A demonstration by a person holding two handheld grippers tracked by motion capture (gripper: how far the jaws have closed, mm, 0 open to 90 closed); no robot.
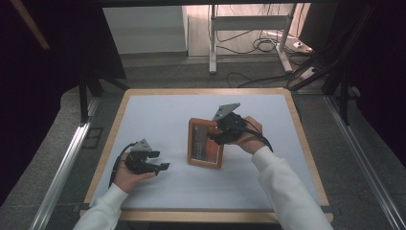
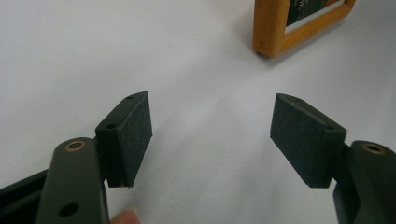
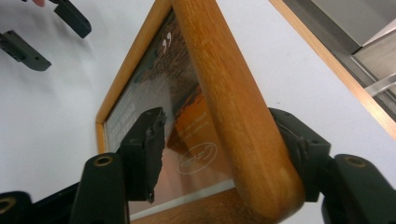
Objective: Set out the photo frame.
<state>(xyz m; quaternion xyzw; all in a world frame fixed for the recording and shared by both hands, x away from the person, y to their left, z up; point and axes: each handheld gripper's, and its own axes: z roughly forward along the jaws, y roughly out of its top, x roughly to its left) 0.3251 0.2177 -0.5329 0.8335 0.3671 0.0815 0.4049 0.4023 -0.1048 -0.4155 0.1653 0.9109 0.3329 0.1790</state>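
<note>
White desk, wood-rimmed; cables on floor beyond. Right tool released, jaws straddling picture frame edge. Left tool released, nothing between jaws, apart from frame.

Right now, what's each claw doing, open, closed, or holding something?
Left claw: open, nothing between its jaws.
Right claw: open around the wooden picture frame's edge; one pad stands off the glass.

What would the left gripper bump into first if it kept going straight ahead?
Probably the wooden picture frame. The open left gripper points across bare white tabletop toward the frame's corner, slightly to one side, so it might just slip past.
</note>
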